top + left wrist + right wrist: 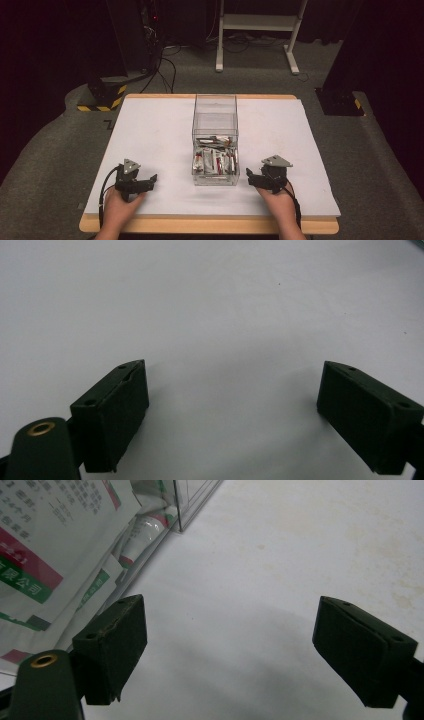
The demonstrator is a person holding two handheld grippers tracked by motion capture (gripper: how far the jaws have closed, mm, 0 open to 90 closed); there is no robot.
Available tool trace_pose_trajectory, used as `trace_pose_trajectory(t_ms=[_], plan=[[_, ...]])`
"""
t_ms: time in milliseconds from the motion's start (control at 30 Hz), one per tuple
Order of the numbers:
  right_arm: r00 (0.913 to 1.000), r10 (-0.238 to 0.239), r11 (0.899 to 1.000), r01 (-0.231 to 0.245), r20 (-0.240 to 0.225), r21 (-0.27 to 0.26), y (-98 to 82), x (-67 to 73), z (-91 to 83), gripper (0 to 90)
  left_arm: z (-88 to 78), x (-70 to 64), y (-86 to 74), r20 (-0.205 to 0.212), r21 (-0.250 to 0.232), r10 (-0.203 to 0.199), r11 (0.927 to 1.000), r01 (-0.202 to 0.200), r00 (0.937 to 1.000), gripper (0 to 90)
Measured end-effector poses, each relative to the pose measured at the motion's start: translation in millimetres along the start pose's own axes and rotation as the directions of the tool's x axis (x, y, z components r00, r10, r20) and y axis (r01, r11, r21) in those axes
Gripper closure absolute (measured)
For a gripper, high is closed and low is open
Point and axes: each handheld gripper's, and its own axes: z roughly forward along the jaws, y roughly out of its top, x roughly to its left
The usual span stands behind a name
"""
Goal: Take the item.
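I hold one gripper in each hand at the near edge of the white table top (150, 130). My left gripper (150, 179) rests on bare surface, well apart from the box; its own view shows both black jaws spread wide with nothing between them (232, 410). My right gripper (252, 177) sits just beside the near right corner of the clear plastic box (215, 107); its jaws are likewise spread wide and empty (230, 647).

The box stands at the middle of the table, its long axis running from the near edge toward the far edge. It holds a loose heap of sachets (215, 161) with white, red and green print, gathered in the near half and lying at mixed angles; no common direction can be stated. The far half looks empty.

In the right gripper view, the sachets (45, 545) press against the clear wall at the left. Printed Chinese text is visible: white characters on a green band, reading partly as "限公司", below a red band. Smaller grey lines above are too blurred to read. No brand name is legible.
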Motion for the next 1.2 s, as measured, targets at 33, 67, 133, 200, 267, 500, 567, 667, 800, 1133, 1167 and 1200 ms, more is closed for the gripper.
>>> trace_pose_trajectory(t_ms=[33, 67, 133, 200, 267, 500, 567, 667, 800, 1133, 1167, 1200], plan=[[1.0, 0.0, 1.0, 0.0, 0.002, -0.005, 0.4, 0.1, -1.0, 14.5, 0.0, 0.0, 0.0, 0.0, 0.0, 0.001, 1.0, -0.001, 1.0, 13.3], [1.0, 0.006, 1.0, -0.006, -0.001, -0.014, 1.7, 0.4, -3.1, 14.5, 0.0, 0.0, 0.0, 0.0, 0.0, 0.001, 1.0, -0.001, 1.0, 13.3], [1.0, 0.005, 1.0, -0.005, -0.001, -0.023, 3.2, 1.1, -5.3, 14.8, 0.0, 0.0, 0.0, 0.0, 0.0, 0.001, 1.0, -0.001, 1.0, 13.3], [1.0, 0.002, 1.0, -0.002, -0.005, -0.03, 4.8, 1.4, -7.7, 14.9, 0.0, 0.1, 0.0, 0.0, 0.0, 0.001, 1.0, -0.001, 1.0, 13.3], [1.0, -0.004, 0.999, 0.004, -0.008, -0.038, 6.4, 0.9, -9.7, 14.9, 0.0, 0.0, 0.0, 0.0, 0.0, 0.0, 1.0, 0.0, 1.0, 13.3], [0.9998, -0.017, 0.999, 0.017, -0.006, -0.052, 9.0, 2.0, -15.0, 14.9, 0.0, 0.0, 0.0, 0.0, 0.0, 0.001, 1.0, -0.001, 1.0, 13.3], [0.9997, -0.023, 0.998, 0.023, -0.005, -0.06, 10.2, 2.6, -17.1, 14.9, 0.0, 0.0, 0.0, 0.0, 0.0, 0.001, 1.0, -0.001, 1.0, 13.3], [0.9996, -0.028, 0.996, 0.027, -0.002, -0.079, 12.6, 3.9, -21.2, 15.0, 0.0, 0.1, 0.0, 0.0, 0.0, 0.001, 1.0, -0.001, 1.0, 13.3], [0.9991, -0.042, 0.995, 0.042, 0.0, -0.092, 15.5, 4.7, -25.9, 15.2, 0.0, 0.1, 0.0, 0.0, 0.001, 0.001, 1.0, -0.001, 1.0, 13.3], [0.9985, -0.054, 0.99, 0.052, -0.011, -0.134, 22.9, 9.3, -34.8, 15.3, 0.0, 0.0, 0.0, 0.0, 0.0, 0.001, 1.0, -0.001, 1.0, 13.3], [0.9982, -0.058, 0.989, 0.056, -0.012, -0.139, 24.0, 9.6, -35.7, 15.4, 0.0, 0.1, 0.0, 0.0, 0.0, 0.001, 1.0, -0.001, 1.0, 13.3], [0.9985, -0.052, 0.989, 0.05, -0.015, -0.139, 24.8, 10.3, -36.6, 15.4, 0.0, 0.1, 0.0, 0.0, 0.001, 0.001, 1.0, -0.001, 1.0, 13.3]])
